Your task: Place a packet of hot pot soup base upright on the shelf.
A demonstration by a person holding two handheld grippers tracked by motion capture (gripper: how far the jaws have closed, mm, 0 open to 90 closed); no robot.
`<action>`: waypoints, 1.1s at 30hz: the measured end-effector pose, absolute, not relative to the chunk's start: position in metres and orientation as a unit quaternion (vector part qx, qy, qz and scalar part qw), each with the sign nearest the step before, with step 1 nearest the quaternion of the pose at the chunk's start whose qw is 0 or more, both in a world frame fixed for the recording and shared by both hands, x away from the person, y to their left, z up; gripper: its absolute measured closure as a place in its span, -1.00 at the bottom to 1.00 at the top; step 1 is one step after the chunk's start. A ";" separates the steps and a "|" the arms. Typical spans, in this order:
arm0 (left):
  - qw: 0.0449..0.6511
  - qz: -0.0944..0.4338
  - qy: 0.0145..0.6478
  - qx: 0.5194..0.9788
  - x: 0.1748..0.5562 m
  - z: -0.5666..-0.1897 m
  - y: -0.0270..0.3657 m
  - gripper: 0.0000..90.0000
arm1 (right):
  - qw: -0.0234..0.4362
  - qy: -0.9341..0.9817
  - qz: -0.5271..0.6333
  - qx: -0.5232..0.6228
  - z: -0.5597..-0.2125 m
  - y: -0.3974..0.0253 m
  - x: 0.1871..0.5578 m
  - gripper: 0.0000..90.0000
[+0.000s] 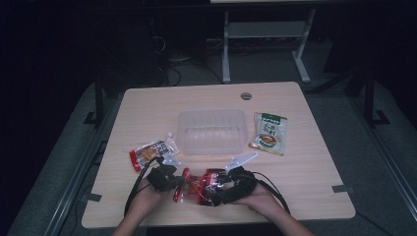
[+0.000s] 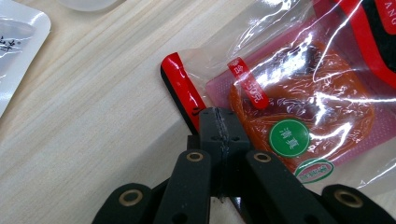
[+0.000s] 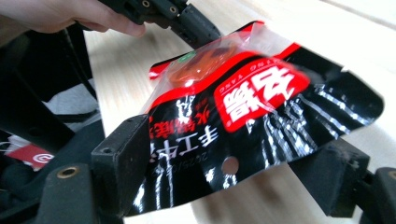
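Note:
A red and black snack packet (image 1: 201, 186) with a clear window lies near the table's front edge, held between the two grippers. My left gripper (image 1: 178, 183) is shut on its red sealed edge. The left gripper view has the jaws closed on that edge (image 2: 219, 114), with the orange contents of the packet (image 2: 299, 93) just beyond. My right gripper (image 1: 221, 189) stands open, and its jaws are wide apart (image 3: 229, 163) on either side of the black end of the packet (image 3: 252, 107). The left gripper (image 3: 187, 21) and a hand (image 3: 70, 14) appear at the far end of the packet.
A clear plastic container (image 1: 212, 131) stands in the middle of the wooden table (image 1: 305, 167). A green packet (image 1: 268, 132) lies to its right. A red and white packet (image 1: 150, 153) lies to its front left, close to the left gripper, and its pale edge (image 2: 14, 46) is nearby.

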State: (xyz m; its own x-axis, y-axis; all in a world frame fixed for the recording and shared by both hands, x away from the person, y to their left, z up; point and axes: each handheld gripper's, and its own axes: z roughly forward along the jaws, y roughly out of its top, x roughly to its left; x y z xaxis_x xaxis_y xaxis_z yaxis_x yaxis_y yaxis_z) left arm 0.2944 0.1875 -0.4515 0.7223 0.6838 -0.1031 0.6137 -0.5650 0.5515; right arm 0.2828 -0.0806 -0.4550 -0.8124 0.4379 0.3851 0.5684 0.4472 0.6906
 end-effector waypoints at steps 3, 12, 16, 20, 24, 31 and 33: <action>0.288 0.061 0.365 0.883 0.295 -0.452 0.188 0.99 | 0.091 -0.845 -0.435 -0.299 -0.458 -0.081 0.281 -0.50; 0.289 0.063 0.370 0.880 0.294 -0.452 0.188 1.00 | 0.109 -0.844 -0.429 -0.304 -0.459 -0.090 0.274 -0.55; 0.289 0.063 0.372 0.880 0.294 -0.452 0.188 1.00 | 0.127 -0.837 -0.436 -0.305 -0.462 -0.087 0.273 -0.55; 0.285 0.067 0.372 0.881 0.293 -0.452 0.187 1.00 | 0.125 -0.845 -0.433 -0.289 -0.464 -0.073 0.273 -0.36; 0.286 0.067 0.371 0.881 0.293 -0.452 0.187 1.00 | 0.109 -0.853 -0.431 -0.274 -0.465 -0.063 0.270 -0.18; 0.285 0.067 0.368 0.883 0.293 -0.451 0.187 1.00 | 0.095 -0.831 -0.461 -0.297 -0.461 -0.074 0.279 0.03; 0.288 0.065 0.368 0.882 0.293 -0.452 0.187 1.00 | 0.098 -0.824 -0.469 -0.303 -0.459 -0.077 0.281 0.08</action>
